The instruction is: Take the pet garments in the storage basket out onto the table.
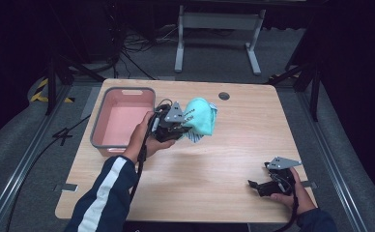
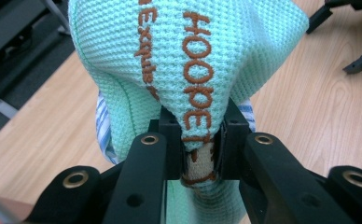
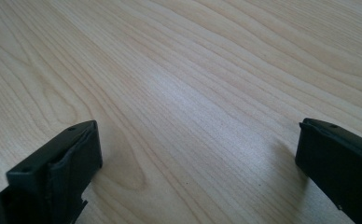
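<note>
A mint-green waffle-knit cloth [image 1: 201,116] with orange lettering hangs bunched above the table's middle, and a blue-striped white cloth [image 1: 191,136] peeks out beneath it. My left gripper [image 1: 185,124] is shut on the green cloth; in the left gripper view the black jaws pinch a fold of the cloth [image 2: 188,70] between them at the left gripper [image 2: 200,149]. My right gripper [image 1: 254,186] rests near the table's front right corner, a hand around it. Its jaws stand wide apart over bare wood in the right gripper view, right gripper [image 3: 198,154], with nothing between them.
A pink-lined grey bin [image 1: 109,141] stands at the table's left, just left of my left hand. A round cable hole [image 1: 224,95] sits near the far edge. Beyond the table are a white stand's legs [image 1: 214,43] and floor cables.
</note>
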`<state>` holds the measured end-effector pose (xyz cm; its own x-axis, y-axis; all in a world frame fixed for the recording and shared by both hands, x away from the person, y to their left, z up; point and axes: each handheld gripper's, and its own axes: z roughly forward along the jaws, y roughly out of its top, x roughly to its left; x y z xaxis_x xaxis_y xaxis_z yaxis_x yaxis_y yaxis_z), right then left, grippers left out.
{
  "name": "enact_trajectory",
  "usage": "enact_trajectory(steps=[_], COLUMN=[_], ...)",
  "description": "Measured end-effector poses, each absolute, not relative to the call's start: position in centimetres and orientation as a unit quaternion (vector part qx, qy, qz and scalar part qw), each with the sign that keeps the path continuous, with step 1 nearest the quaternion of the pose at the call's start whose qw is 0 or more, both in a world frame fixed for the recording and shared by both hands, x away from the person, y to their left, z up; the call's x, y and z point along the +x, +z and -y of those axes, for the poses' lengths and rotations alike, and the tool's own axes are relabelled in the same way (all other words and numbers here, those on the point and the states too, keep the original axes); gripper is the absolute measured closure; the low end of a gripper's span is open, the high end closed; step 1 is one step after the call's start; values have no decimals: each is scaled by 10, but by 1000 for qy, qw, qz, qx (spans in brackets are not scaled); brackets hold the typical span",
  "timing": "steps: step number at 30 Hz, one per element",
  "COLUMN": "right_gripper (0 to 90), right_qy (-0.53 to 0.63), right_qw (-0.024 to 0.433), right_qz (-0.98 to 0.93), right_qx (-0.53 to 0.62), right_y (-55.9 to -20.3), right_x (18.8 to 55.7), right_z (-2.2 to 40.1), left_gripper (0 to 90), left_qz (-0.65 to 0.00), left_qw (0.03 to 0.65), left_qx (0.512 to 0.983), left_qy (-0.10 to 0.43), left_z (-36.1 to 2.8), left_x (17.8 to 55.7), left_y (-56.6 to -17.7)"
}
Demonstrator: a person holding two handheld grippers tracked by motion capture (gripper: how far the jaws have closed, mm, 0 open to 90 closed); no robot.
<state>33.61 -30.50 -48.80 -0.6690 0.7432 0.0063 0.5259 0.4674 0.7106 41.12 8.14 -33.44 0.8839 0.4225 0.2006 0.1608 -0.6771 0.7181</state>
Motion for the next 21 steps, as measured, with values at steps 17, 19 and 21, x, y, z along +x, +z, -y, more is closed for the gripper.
enact_trajectory(steps=[17, 19, 21], right_gripper=[5, 6, 6], right_qy=[353, 353, 353], right_qw=[153, 153, 153], right_qz=[-843, -843, -843], right_qx=[377, 377, 377], right_y=[-488, -488, -488], right_x=[336, 336, 336], right_z=[305, 305, 305], left_gripper=[764, 763, 761], left_qz=[-194, -200, -205], left_qw=[307, 302, 294], left_qx=[922, 923, 925], left_qy=[136, 130, 126], left_z=[-52, -51, -49], left_x=[440, 443, 446], left_y=[-394, -400, -407])
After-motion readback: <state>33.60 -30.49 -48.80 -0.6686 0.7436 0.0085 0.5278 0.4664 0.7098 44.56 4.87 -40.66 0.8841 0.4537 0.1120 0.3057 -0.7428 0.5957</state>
